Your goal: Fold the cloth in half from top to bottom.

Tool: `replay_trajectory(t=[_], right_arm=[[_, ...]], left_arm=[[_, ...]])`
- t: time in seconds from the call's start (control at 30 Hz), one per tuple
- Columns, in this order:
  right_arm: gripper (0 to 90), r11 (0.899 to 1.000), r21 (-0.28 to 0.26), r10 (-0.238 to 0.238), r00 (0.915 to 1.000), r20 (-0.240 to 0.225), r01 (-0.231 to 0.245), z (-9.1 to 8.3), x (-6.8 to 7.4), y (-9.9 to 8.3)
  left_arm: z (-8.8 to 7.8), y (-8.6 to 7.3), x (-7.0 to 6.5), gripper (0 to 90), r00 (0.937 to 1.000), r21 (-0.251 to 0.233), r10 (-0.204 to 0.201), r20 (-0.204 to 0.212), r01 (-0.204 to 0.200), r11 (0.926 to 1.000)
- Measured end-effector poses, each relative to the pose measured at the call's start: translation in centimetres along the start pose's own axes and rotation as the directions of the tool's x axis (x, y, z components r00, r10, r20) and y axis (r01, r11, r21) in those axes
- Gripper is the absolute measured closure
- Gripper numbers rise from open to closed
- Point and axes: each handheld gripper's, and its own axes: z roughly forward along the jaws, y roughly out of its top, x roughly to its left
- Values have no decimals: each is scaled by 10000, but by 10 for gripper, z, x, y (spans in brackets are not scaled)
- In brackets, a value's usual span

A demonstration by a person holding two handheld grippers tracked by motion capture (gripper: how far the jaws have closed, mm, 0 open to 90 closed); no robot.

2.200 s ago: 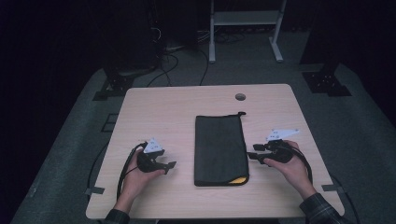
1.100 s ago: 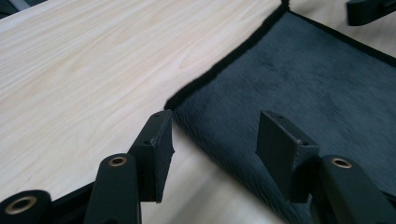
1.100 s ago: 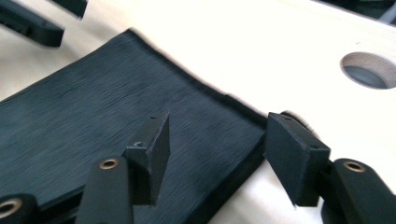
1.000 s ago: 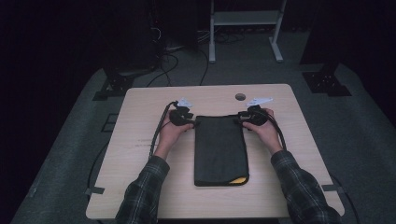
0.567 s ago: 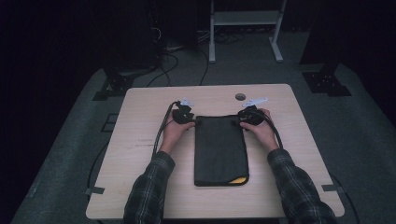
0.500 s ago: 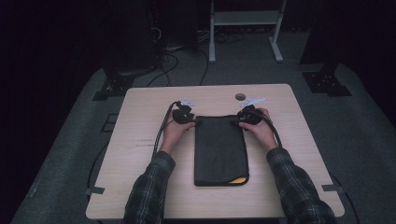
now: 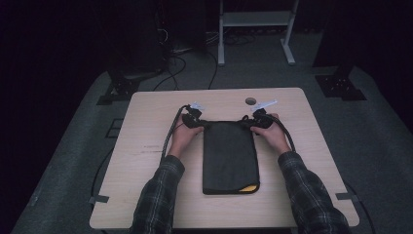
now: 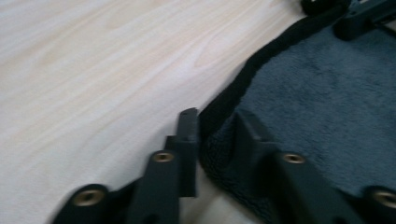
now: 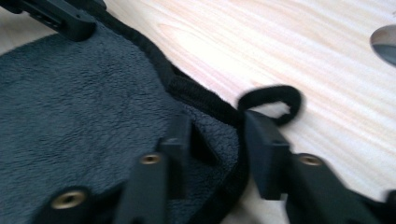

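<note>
Both hands are now stretched forward to the far corners of the dark folded towel [image 7: 230, 156], no longer resting near the desk's front edge beside it. The plaid sleeves now reach over the desk. The left tongs [image 8: 212, 128] have just been closing, and the towel's far left corner is pinched between them. The right tongs [image 9: 217, 133] have also been closing, with the far right corner between their jaws.

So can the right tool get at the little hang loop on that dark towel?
Probably yes. The right tool already pinches the towel's far corner, and the hang loop lies just beside its outer jaw on bare table, nothing between.
</note>
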Motion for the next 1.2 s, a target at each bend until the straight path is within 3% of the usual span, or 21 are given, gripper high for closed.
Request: replay_trajectory(t=[0.07,0.17,0.27,0.43,0.5,0.8,0.9,1.2], right_arm=[[771,9997,100,236,9993,-281,-234,-1,0,-1],[802,9990,115,432,9988,-212,-430,-2,3,-1],[809,9988,297,393,9992,-61,-391,-4,6,1],[812,9996,119,271,9996,-48,-271,-12,9,7],[812,9992,-104,393,9990,-193,-395,-18,10,9],[813,9971,-725,181,9966,-805,-240,-49,24,5],[813,9961,-867,58,9949,-1003,-145,-61,33,0],[813,9944,-1055,-187,9923,-1222,58,-76,53,-18]], left_arm=[[0,0,-2,815,9998,23,-177,-52,177,9998],[-1,0,-4,832,9995,27,-313,-53,313,9995],[-5,-1,-4,833,9995,-92,-311,26,311,9995],[-19,4,-8,832,9998,-455,-149,116,154,9988],[-27,6,-12,832,9992,-634,-301,276,318,9975],[-57,4,-27,832,9963,-990,84,851,1,9951],[-67,-1,-36,831,9939,-1083,269,1074,-152,9940],[-80,-22,-55,831,9907,-1088,236,1343,-90,9940]])
